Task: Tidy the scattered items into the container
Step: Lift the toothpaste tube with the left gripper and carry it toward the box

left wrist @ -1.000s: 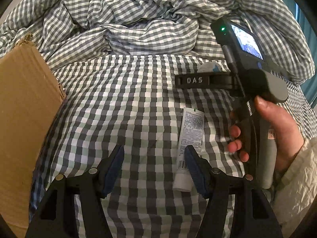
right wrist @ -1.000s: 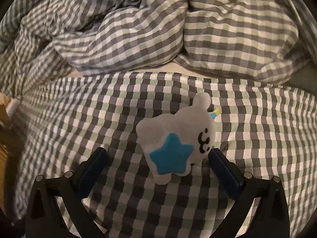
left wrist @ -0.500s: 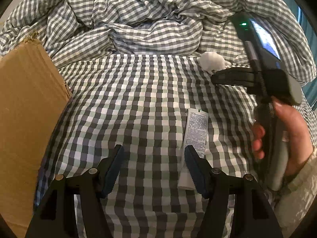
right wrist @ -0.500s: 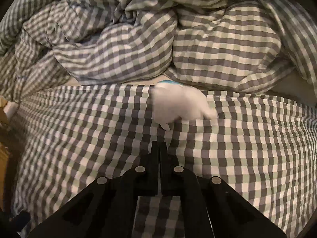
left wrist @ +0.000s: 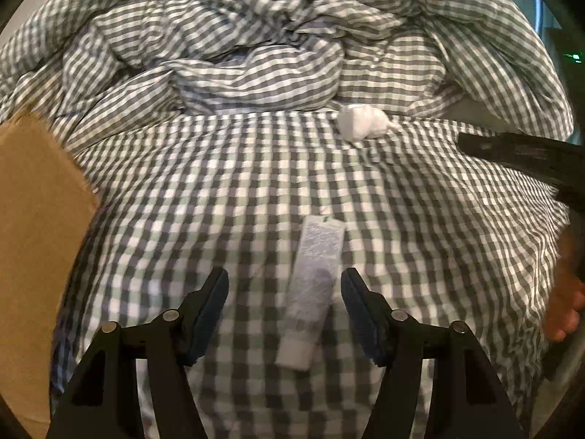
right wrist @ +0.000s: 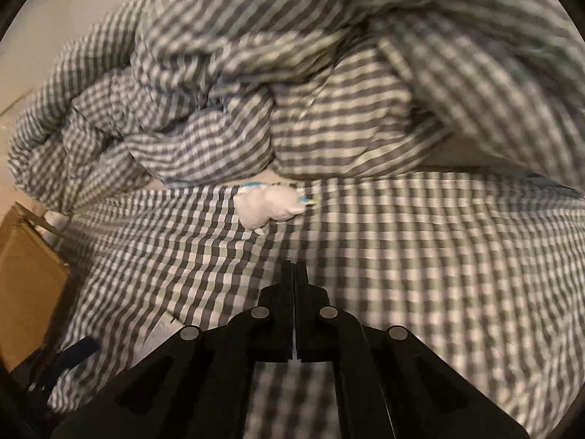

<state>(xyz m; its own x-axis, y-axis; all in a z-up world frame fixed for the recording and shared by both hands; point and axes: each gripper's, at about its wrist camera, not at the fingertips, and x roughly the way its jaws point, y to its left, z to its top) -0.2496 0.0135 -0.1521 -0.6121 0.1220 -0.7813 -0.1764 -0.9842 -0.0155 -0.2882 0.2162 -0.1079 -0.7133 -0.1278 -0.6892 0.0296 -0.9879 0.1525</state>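
Note:
A white tube lies on the checked sheet between the fingers of my left gripper. Its jaws are opening and the pads do not touch the tube. A white plush toy rests by the fold of the duvet, and it also shows in the right wrist view with a bit of blue at its edges. My right gripper is shut with nothing in it, well short of the toy. It enters the left wrist view as a black bar at the right edge.
A brown cardboard box stands at the left edge of the bed, also seen in the right wrist view. A rumpled checked duvet is heaped at the back. A person's hand shows at the right.
My right gripper shut without the plush toy and drew back and up. The toy now lies farther off by the duvet, star side hidden. The tube sits more centrally between my left fingers.

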